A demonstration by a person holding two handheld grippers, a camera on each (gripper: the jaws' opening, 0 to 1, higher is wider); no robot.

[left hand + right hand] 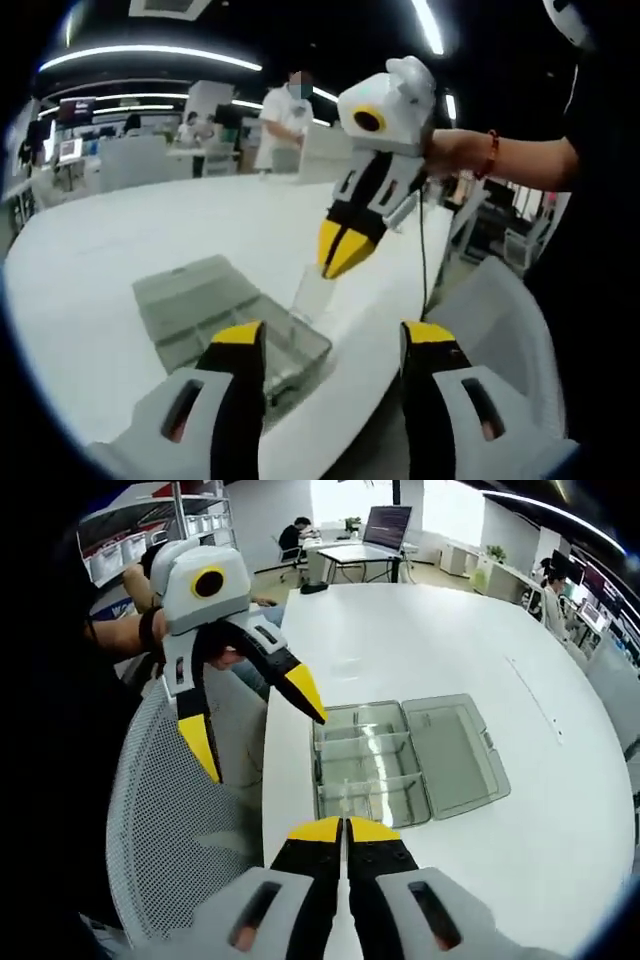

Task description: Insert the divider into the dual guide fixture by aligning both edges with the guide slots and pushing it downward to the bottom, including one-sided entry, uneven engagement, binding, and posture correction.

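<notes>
The right gripper [345,830], jaws clenched on the clear divider [312,292], poises it above the fixture [405,755] for alignment; the left gripper [330,345], jaws released, waits beside the fixture.

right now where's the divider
The clear divider is pinched in the right gripper, held just above the open box near the white table's edge.

Thin clear plastic divider [343,802]: lower part hidden between closed jaws of right gripper [344,830]. Clear compartmented storage box [225,320]: near corner hidden behind left gripper [330,340] finger. Slot engagement indeterminable.
</notes>
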